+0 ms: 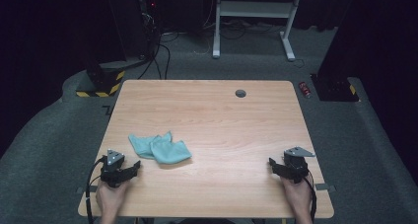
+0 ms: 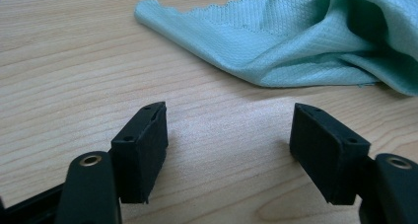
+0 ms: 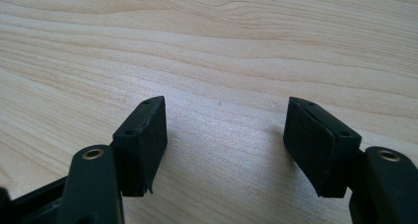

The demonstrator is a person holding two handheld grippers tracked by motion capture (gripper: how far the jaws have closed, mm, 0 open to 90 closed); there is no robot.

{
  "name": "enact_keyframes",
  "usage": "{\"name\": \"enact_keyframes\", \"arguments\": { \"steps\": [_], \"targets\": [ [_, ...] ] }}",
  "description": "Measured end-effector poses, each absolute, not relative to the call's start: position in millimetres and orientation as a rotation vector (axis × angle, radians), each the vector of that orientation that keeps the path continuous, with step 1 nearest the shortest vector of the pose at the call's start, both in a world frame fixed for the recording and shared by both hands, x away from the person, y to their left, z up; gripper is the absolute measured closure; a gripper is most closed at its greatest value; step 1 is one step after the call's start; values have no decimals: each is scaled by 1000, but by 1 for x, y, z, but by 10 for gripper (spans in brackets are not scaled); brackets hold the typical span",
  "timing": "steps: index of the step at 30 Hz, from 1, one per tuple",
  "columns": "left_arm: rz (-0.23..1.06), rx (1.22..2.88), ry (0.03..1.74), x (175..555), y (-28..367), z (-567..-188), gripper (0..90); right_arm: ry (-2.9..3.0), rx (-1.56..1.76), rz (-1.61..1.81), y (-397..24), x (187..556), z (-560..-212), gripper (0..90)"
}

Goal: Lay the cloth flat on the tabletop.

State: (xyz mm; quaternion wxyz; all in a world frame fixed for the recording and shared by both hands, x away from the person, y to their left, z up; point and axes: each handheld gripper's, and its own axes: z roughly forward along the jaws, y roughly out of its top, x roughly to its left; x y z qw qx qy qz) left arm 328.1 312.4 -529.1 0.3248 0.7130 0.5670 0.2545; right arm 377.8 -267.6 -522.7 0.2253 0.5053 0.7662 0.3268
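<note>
- Fingers (image 2: 143, 150) of the left gripper (image 1: 135, 167) stand well apart with bare wood between them, clamped on nothing; the same black fingers (image 3: 140, 145) on the right gripper (image 1: 271, 163) are spread just as wide over bare wood.
- Both grippers rest low at the near edge of the light wooden worktop (image 1: 222, 120), each held in a person's hand, the left hand (image 1: 112, 197) at the near left corner and the right hand (image 1: 297, 194) at the near right corner.
- Lying crumpled on the left half of the worktop is a small mint-green woven cloth (image 1: 160, 148), folded loosely over itself, with one flat corner stretched out to the left.
- From the left gripper view, the cloth (image 2: 296, 41) sits just ahead of the open fingers, near but not touching them; its scalloped edge runs along the wood.
- Right gripper and cloth are well apart, with a broad stretch of wood between.
- At the far side of the worktop sits a round dark grommet (image 1: 240, 93).
- Beyond the worktop, on the grey carpet, stand a white metal frame (image 1: 254, 17) and a base marked with yellow-and-black stripes (image 1: 101, 83); a small red can (image 1: 305, 89) lies off the far right corner.
</note>
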Motion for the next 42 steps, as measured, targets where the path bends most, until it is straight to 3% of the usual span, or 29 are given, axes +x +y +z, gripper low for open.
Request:
{"name": "enact_keyframes", "arguments": {
  "steps": [22, 42],
  "targets": [
    [656, 1887, 1490, 331, 307, -529, 200, 2118, 1392, 901, -267, 378, -523, 322],
    [594, 1882, 1481, 332, 305, -527, 146, 2092, 1429, 875, -266, 380, -523, 228]
  ]
}}
